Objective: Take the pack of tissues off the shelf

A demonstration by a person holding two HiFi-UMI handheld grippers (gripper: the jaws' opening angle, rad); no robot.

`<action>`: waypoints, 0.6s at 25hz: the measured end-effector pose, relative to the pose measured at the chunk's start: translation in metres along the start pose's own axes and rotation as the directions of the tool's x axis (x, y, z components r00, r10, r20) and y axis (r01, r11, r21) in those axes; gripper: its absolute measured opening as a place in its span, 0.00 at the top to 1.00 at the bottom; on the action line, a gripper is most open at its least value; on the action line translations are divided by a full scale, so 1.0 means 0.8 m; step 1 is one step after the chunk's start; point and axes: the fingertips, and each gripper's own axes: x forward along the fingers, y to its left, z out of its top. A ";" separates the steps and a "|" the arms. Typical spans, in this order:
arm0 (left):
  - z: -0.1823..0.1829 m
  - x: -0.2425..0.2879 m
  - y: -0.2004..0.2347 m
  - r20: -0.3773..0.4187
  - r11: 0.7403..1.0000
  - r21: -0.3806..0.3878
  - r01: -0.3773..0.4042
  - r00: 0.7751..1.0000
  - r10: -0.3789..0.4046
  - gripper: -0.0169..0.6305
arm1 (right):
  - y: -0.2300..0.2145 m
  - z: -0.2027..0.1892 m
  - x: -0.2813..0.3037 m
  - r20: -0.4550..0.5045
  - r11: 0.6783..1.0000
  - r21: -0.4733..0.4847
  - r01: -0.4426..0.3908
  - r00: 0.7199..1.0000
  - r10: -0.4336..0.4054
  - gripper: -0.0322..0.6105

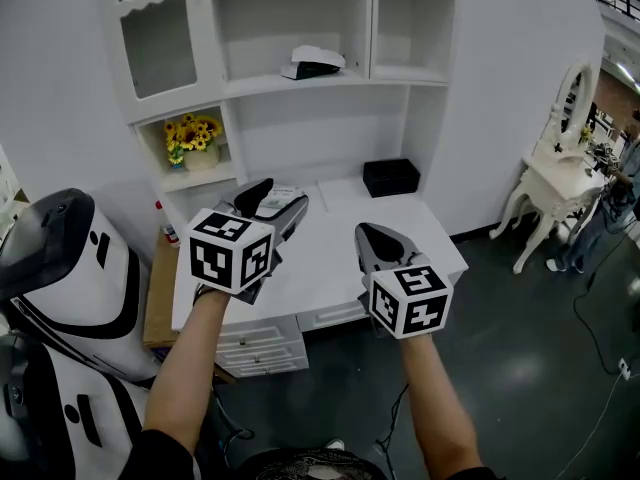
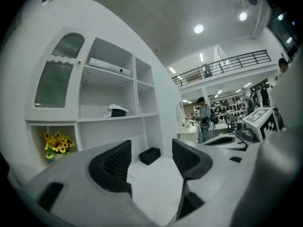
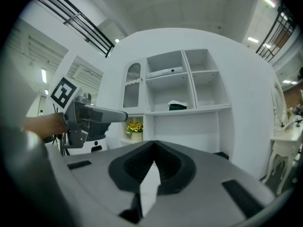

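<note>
A white and dark pack [image 1: 313, 63] lies on the middle shelf of the white wall unit; it also shows far off as the pack [image 2: 115, 110] in the left gripper view and the pack [image 3: 178, 106] in the right gripper view. My left gripper [image 1: 274, 204] hovers over the back left of the white desk [image 1: 330, 268], open, its pads [image 2: 113, 164] touching nothing. A flat whitish packet [image 1: 287, 198] lies on the desk just under its jaws. My right gripper [image 1: 372, 236] is shut and empty over the desk's front, its fingertips [image 3: 154, 161] pressed together.
A black box [image 1: 391, 177] stands at the desk's back right. Sunflowers in a pot [image 1: 193, 140] fill a low left niche. A white and black machine [image 1: 60, 298] stands at the left, a white dressing table [image 1: 560, 173] and a person [image 1: 622, 183] at the right.
</note>
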 end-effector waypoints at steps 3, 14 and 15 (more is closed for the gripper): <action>0.009 0.008 0.001 -0.014 1.000 0.026 -0.010 1.000 0.010 0.55 | -0.010 0.000 0.005 -0.002 1.000 -0.002 -0.019 1.000 0.019 0.94; 0.030 0.031 0.028 -0.010 0.997 0.023 -0.077 0.997 0.077 0.55 | -0.020 -0.001 0.033 0.001 0.997 -0.003 -0.075 0.997 0.075 0.94; 0.030 0.035 0.031 -0.010 0.997 0.025 -0.079 0.997 0.079 0.55 | -0.022 -0.001 0.038 0.002 0.997 -0.003 -0.078 0.997 0.078 0.94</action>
